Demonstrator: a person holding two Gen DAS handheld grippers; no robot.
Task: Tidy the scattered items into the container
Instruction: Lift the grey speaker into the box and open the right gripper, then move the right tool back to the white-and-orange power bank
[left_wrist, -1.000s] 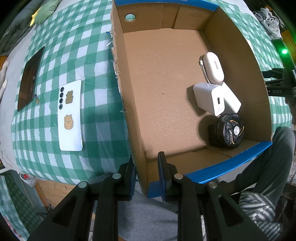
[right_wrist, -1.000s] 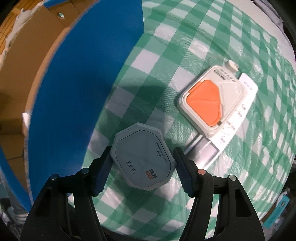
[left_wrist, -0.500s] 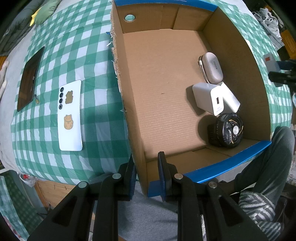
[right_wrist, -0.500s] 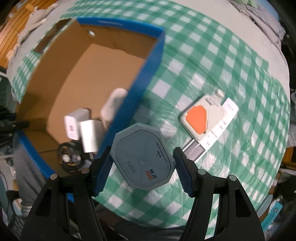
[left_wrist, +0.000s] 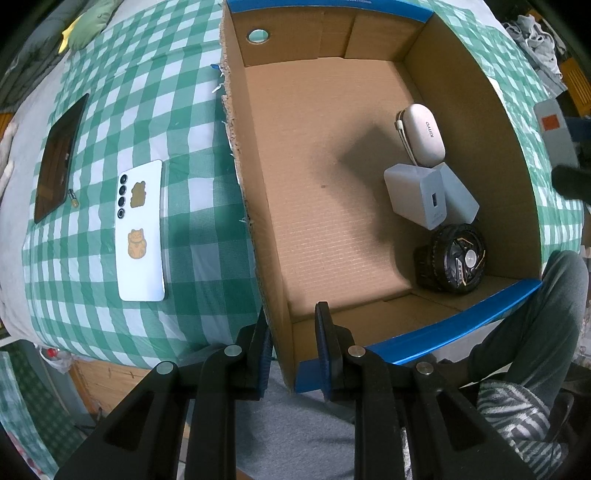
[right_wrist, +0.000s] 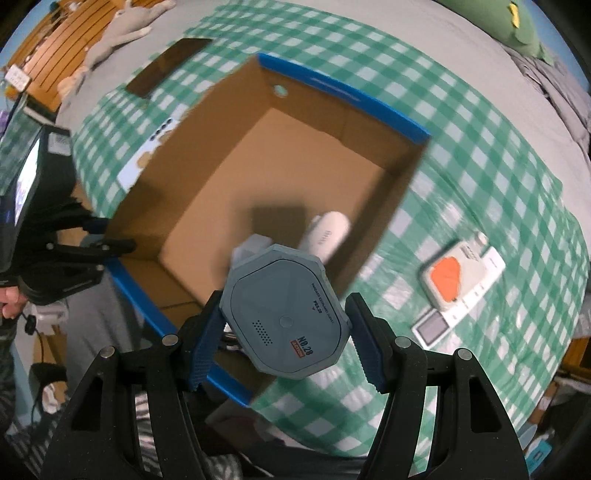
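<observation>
Brown corrugated cardboard fills my left view: the open cardboard box with blue-taped rim (left_wrist: 443, 332) runs away ahead of my left jaws (left_wrist: 291, 347), which stand narrow and pinch its near corner wall, one pad outside and one inside. Along the box's right inner wall lie a white oval case (left_wrist: 423, 134), a white cube charger (left_wrist: 424, 197) and a black round fan-like gadget (left_wrist: 456, 258), nearest me. Left of these jaws, outside the box on the green-and-white checked cloth (left_wrist: 92, 258), lie a white phone with cat stickers (left_wrist: 140, 230), long axis pointing away from me, and beyond it a dark tablet (left_wrist: 59, 158).

In my right view, my right jaws (right_wrist: 286, 339) are closed on a grey octagonal device with an orange label (right_wrist: 284, 314), gripped across its width, above the box's near right corner. The open floor of the box (right_wrist: 221, 177) lies ahead and to the left of these jaws, so I judge the drop calls for a short carry that way. Right of the jaws, on the cloth (right_wrist: 480, 166), sits a white unit with an orange panel (right_wrist: 448, 278) atop a white remote (right_wrist: 458, 310).

Only this view shows the held device whole; the left one shows just a grey edge. Only the left view shows the box contents sharply.
</observation>
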